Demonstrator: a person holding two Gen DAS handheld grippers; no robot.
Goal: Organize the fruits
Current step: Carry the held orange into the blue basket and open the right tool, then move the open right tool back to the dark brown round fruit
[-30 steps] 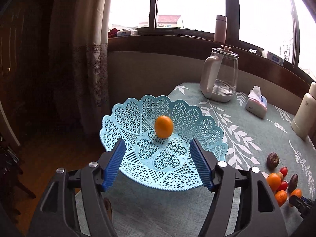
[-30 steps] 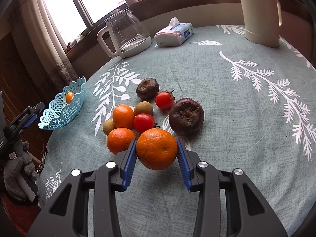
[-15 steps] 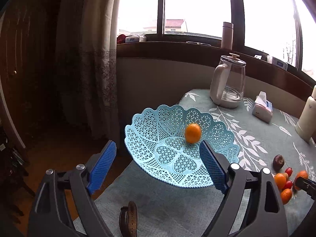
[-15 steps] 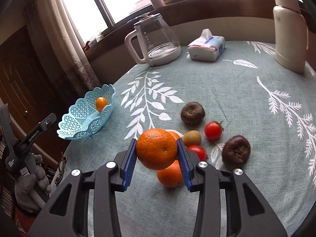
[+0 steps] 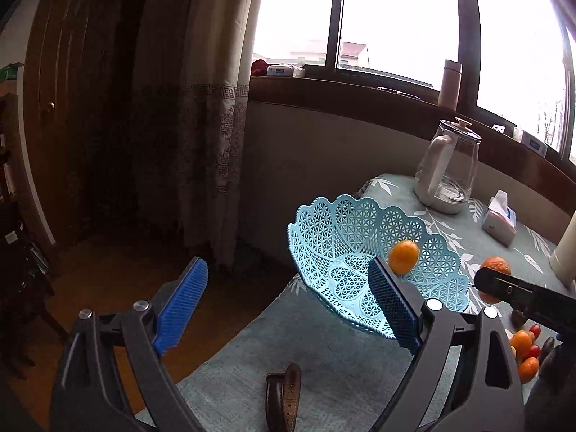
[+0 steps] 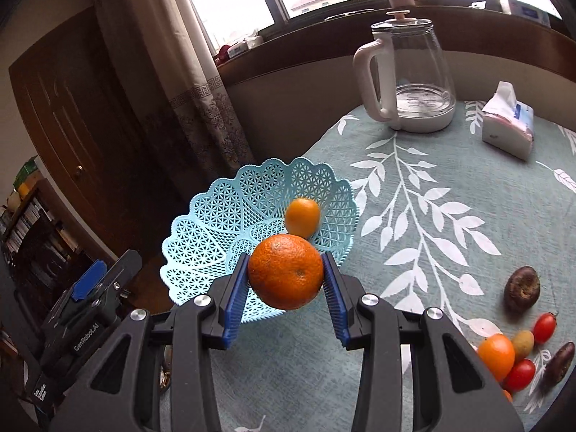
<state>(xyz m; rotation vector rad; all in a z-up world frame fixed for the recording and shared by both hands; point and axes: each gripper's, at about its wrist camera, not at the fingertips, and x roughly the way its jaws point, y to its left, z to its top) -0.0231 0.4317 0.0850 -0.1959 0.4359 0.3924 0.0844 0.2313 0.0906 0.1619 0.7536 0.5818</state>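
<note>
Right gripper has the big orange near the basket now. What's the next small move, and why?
Probably ease the right gripper forward and down over the light blue lattice plastic basket, then open. The large orange it clamps hangs at the near rim, not yet over the bowl's centre, where a smaller orange fruit already lies.

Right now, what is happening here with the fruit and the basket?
A person holds a gripper in each hand and is sorting fruit into the blue basket. The right gripper is shut on a large orange and holds it at the basket's near rim. One small orange lies in the basket. The left gripper is open and empty beside the basket. Other fruits lie on the table.
</note>
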